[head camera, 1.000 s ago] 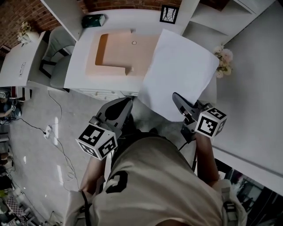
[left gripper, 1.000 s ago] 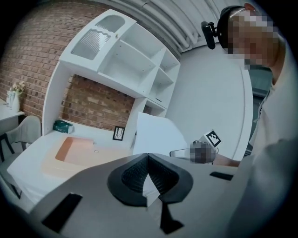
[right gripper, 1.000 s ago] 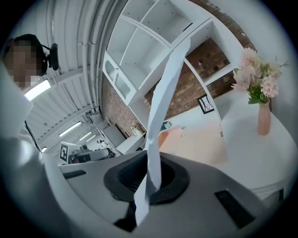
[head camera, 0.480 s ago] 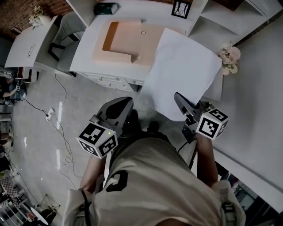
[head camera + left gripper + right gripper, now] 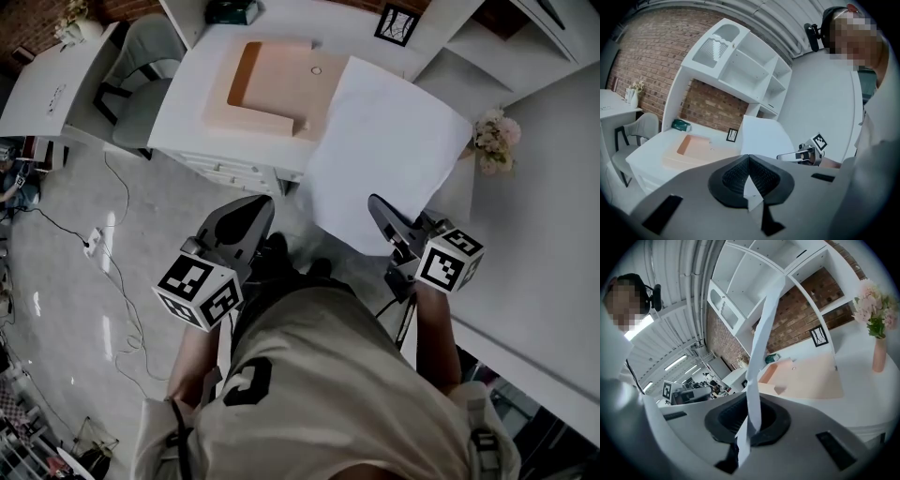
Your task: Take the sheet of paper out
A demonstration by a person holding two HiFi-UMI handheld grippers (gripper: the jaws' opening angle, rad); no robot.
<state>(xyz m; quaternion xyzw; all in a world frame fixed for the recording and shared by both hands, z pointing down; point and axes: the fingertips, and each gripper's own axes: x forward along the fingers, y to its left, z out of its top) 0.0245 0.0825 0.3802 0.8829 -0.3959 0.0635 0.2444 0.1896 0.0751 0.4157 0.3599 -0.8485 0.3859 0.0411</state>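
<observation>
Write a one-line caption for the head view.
Right gripper pinches the sheet of paper by its near edge beside the desk; left gripper hangs shut, clear of it.

A white counter [image 5: 183,117] stands by a brick wall [image 5: 642,56]. At the back of it sit a green box [image 5: 232,11] and a small framed picture [image 5: 397,24], well apart. Pink flowers [image 5: 497,139] stand off to the right. A grey chair [image 5: 141,89] waits beside the counter. A power strip [image 5: 93,243] with thin cables lies on the shiny floor [image 5: 56,309]. White shelves [image 5: 740,65] rise above the counter.
</observation>
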